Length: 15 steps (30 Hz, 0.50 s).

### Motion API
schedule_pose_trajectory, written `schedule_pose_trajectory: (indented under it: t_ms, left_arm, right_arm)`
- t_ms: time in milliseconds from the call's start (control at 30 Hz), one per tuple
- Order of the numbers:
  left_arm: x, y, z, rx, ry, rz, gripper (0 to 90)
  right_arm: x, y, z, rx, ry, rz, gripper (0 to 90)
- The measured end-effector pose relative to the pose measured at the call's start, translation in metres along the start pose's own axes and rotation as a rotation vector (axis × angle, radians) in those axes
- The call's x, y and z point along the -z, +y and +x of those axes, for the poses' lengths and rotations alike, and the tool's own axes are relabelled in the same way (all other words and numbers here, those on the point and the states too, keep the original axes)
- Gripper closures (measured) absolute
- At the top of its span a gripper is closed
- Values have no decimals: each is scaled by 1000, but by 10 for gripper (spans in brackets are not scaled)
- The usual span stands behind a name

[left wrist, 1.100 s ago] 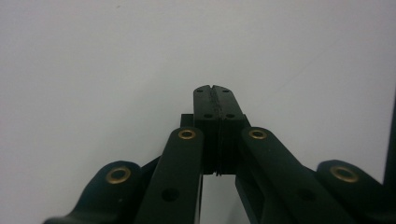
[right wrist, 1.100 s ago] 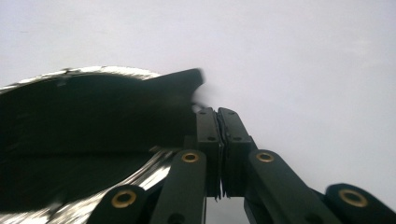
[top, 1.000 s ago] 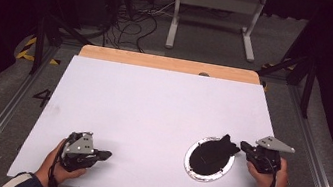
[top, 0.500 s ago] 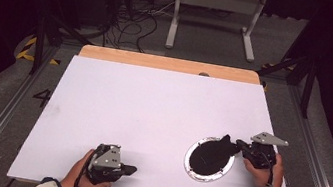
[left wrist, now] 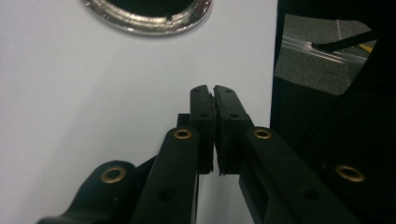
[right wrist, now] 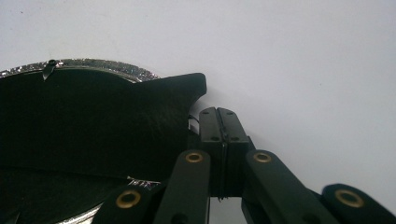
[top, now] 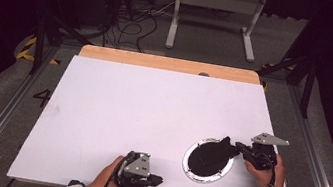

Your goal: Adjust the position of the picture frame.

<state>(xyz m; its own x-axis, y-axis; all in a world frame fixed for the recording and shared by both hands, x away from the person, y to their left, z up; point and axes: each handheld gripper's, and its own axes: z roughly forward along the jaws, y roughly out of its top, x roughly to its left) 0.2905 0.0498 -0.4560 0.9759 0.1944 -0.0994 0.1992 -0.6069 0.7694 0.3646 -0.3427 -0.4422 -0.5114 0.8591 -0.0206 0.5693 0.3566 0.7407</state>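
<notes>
Beside the silver-rimmed dish [top: 208,160], the right gripper [right wrist: 223,122] has its jaws pressed together against a black sheet [right wrist: 93,121], its grip unclear; the left gripper [left wrist: 214,100] is closed, empty.

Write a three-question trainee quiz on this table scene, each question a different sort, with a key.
1. True or false: the left gripper has something clamped between its jaws.
2. Multiple choice: the black flat piece lies (A) on the silver-rimmed round dish, with a corner sticking out over the rim; (B) on the wooden strip at the far edge; (C) on the floor.
3. Short answer: which gripper is right beside the dish?

Key
1. False: in the left gripper view its jaws are shut with nothing between them.
2. A.
3. The right gripper, jaws shut, next to the piece's protruding corner; whether it pinches the corner cannot be told.
</notes>
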Motion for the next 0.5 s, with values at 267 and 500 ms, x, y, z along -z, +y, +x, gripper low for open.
schedule_pose_trajectory:
  t_ms: [267,500]
  left_arm:
    - [-33,23,-7,-16,-33,9,861]
    - [-58,38,-12,-34,-19,47,857]
  right_arm:
    - [-1,0,10,3,-10,5,900]
    - [-9,1,18,21,25,35,900]
